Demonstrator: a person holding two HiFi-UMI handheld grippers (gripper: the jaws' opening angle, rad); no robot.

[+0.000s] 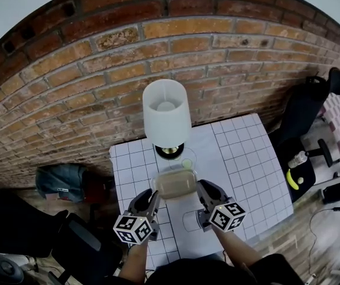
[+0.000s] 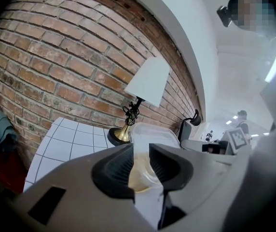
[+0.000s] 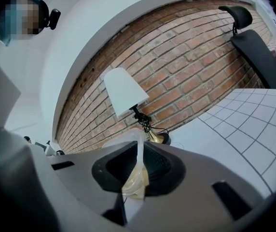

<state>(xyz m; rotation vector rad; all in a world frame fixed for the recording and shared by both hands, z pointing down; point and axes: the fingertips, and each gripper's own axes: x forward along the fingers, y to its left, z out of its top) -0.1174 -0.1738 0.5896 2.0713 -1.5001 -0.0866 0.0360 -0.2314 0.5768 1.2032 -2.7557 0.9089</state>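
A clear plastic container with a yellowish tint hangs above the white gridded table, held between both grippers. My left gripper is shut on its left rim. My right gripper is shut on its right rim. In the left gripper view the container runs out from between the ribbed pads, with the gripper closed on its wall. The right gripper view shows the thin container wall pinched in the right gripper.
A lamp with a white shade and a brass base stands at the table's back, against the brick wall. A white cylinder lies on the table under the container. A black office chair is at right, a bag on the floor at left.
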